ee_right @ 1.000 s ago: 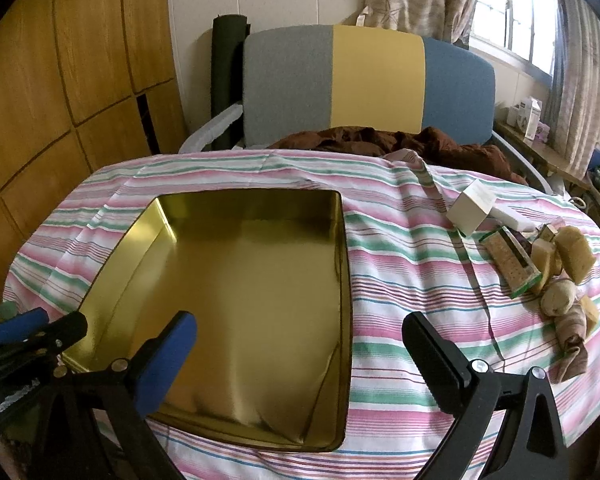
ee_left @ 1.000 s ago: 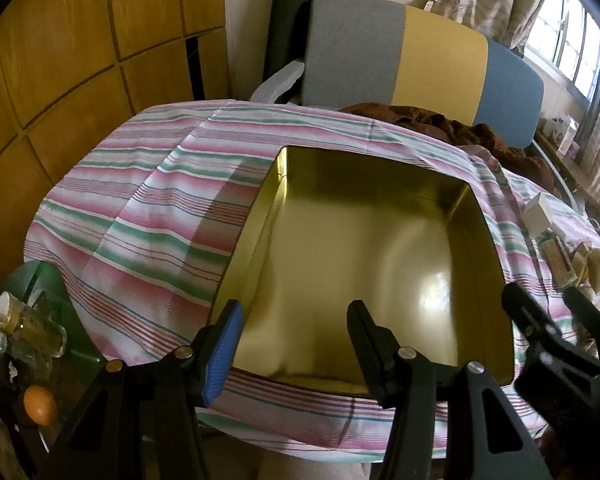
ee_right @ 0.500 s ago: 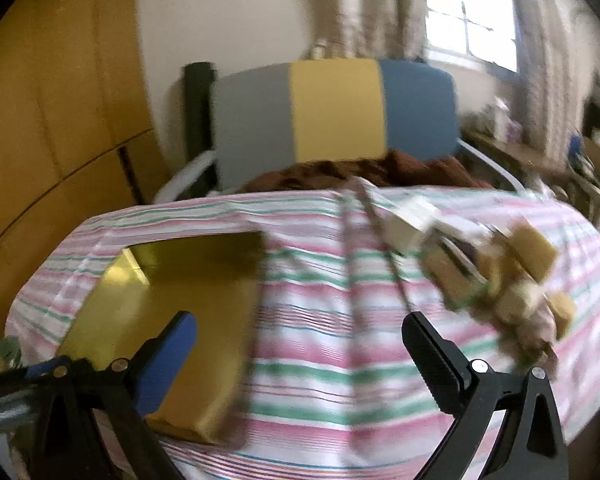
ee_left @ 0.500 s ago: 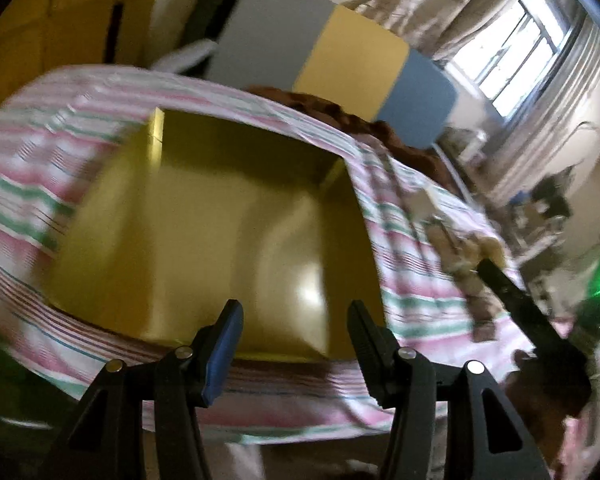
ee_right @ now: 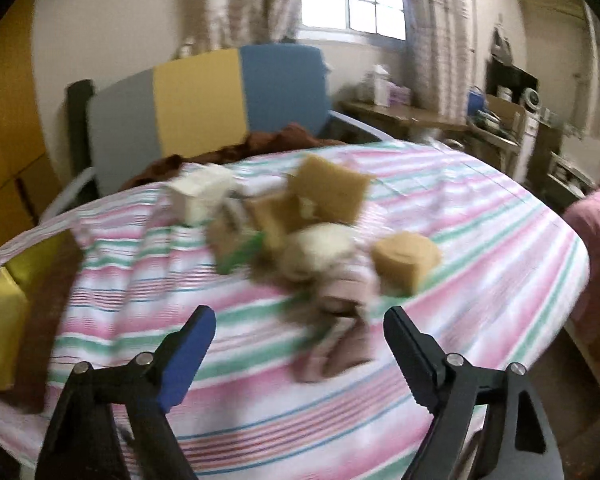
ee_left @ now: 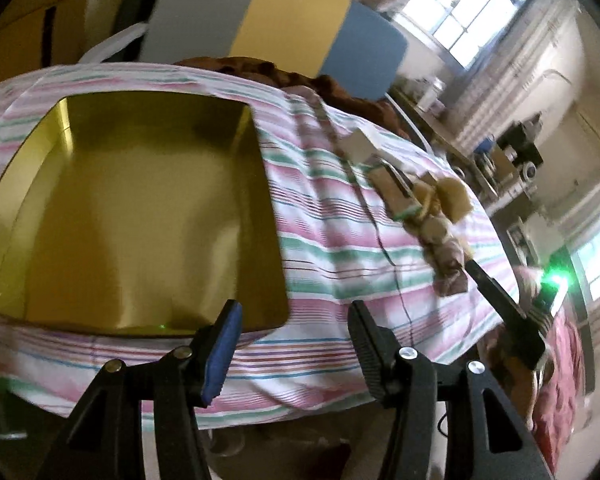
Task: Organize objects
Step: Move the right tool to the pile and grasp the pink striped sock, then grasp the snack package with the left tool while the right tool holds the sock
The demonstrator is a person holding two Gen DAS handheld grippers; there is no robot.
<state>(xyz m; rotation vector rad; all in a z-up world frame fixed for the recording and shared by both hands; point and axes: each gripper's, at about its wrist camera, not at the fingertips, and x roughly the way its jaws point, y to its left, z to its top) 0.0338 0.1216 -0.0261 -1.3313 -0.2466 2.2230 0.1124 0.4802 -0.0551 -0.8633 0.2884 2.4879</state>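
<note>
From the left wrist, the left tool [ee_left: 294, 344] is partly spread and holds nothing. It hangs over the near edge of the table [ee_left: 332, 280] with its striped cloth. The gold tray [ee_left: 140, 216] lies flat just past the tool and a bit to the left, its long side running away from the tool. The pile of small things [ee_left: 420, 208] lies in a row to the right, well apart from this tool. The right tool [ee_left: 500, 300] shows near the row's close end.

From the right wrist, the right tool [ee_right: 300, 344] is spread wide, and its jaws are closing on nothing. The blurry pile [ee_right: 300, 232] lies just ahead of it. A brownish cloth piece [ee_right: 340, 348] lies between the 2 tips. I cannot tell if it touches them. The tray [ee_right: 8, 312] is far left.
</note>
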